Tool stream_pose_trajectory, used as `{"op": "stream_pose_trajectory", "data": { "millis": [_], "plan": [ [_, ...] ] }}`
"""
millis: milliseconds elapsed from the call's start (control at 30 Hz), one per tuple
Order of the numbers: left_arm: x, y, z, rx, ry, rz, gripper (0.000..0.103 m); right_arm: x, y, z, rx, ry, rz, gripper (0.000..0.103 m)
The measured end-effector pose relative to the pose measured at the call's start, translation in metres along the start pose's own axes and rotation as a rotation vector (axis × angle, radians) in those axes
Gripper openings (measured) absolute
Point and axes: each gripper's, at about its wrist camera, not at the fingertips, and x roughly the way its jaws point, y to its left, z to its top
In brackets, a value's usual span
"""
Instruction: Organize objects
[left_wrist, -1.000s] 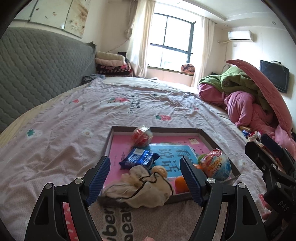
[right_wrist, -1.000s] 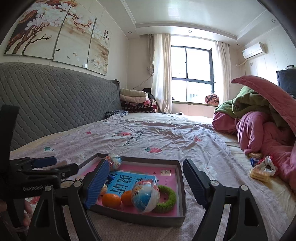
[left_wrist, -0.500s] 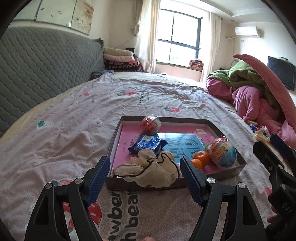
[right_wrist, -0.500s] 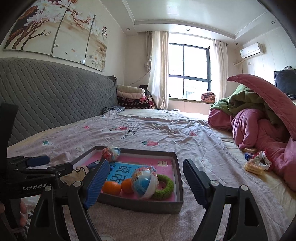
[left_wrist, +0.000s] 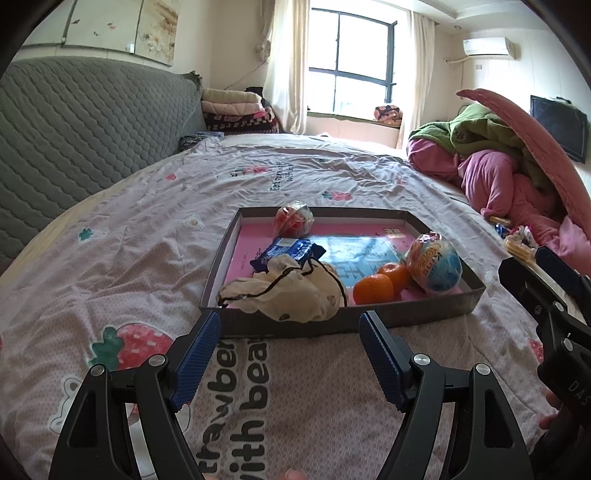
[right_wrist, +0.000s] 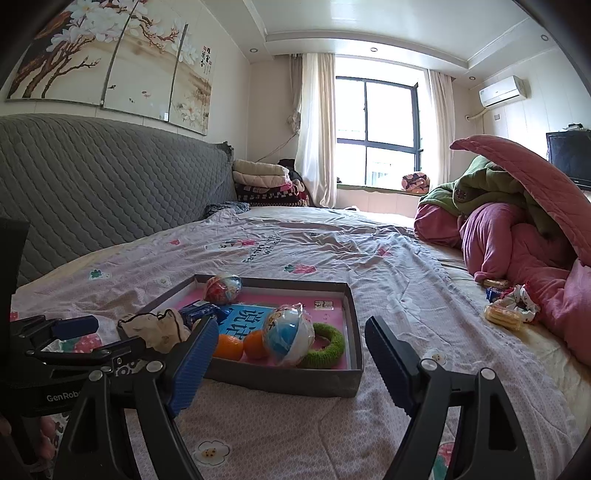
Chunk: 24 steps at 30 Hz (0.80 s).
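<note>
A shallow grey tray (left_wrist: 436, 314) (right_wrist: 280, 382) with a pink floor lies on the bed. It holds a cream drawstring pouch (left_wrist: 291, 291) (right_wrist: 155, 330) draped over its near rim, a blue snack packet (left_wrist: 288, 253), two oranges (left_wrist: 373, 288) (right_wrist: 229, 346), a blue-and-white toy egg (left_wrist: 434, 264) (right_wrist: 290, 334), a red wrapped ball (left_wrist: 293, 221) (right_wrist: 221, 288) and a green ring (right_wrist: 327, 345). My left gripper (left_wrist: 290, 356) is open, just short of the tray's near rim, with nothing in it. My right gripper (right_wrist: 286, 363) is open too, near the tray's front right corner.
The bed's pink printed sheet (left_wrist: 122, 254) spreads all around the tray. A heap of pink and green bedding (right_wrist: 517, 229) lies on the right, with snack packets (right_wrist: 504, 314) in front of it. A grey quilted headboard (right_wrist: 92, 188) stands on the left.
Both grippers have drawn back from the tray, which now lies farther ahead in each view. The pouch stays draped on the tray's near rim. Both stay open.
</note>
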Motion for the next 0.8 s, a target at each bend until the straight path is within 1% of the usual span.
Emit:
{"op": "stream_pose_trajectory", "data": {
  "millis": [233, 300, 533, 800],
  "plan": [
    [-0.008, 0.004, -0.01, -0.015, 0.002, -0.007, 0.079, -0.01, 0.008, -0.003, -0.02, -0.012, 0.018, 0.081],
    [-0.011, 0.004, -0.013, -0.013, -0.008, -0.01, 0.079, -0.01, 0.01, -0.005, -0.026, -0.006, 0.023, 0.081],
    [-0.015, -0.001, -0.021, 0.006, -0.003, -0.003, 0.079, -0.011, 0.014, -0.014, -0.041, 0.03, 0.027, 0.081],
    [-0.009, -0.002, -0.03, 0.006, 0.042, -0.006, 0.079, -0.003, 0.011, -0.027, -0.02, 0.1, 0.021, 0.081]
  ]
}}
